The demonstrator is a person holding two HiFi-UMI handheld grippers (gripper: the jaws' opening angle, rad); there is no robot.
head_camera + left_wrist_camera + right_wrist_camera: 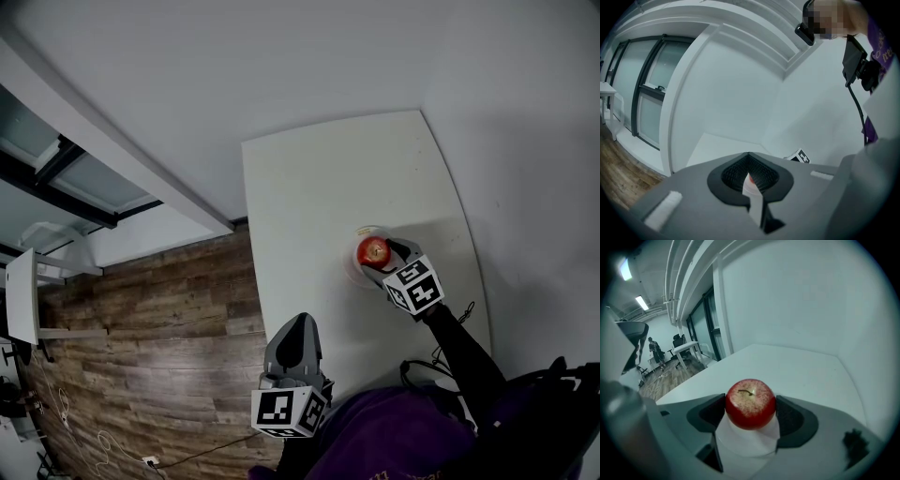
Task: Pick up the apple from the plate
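Note:
A red apple (372, 250) sits over a small white plate (359, 273) on the white table (309, 187), right of its middle. My right gripper (379, 257) reaches it from the near right. In the right gripper view its two dark pads (711, 412) press the apple (750, 402) on both sides, with the plate (747, 440) showing just below. My left gripper (300, 321) hangs at the table's near left edge, far from the apple. Its jaws meet at the tips in the left gripper view (749, 154), holding nothing.
Wooden floor (141, 356) lies left of the table, with a white sill (122, 150) and windows beyond. A thin black cable (461, 314) lies near the table's right edge. The person's purple sleeve (403, 436) fills the bottom. Office desks (686, 350) stand far off.

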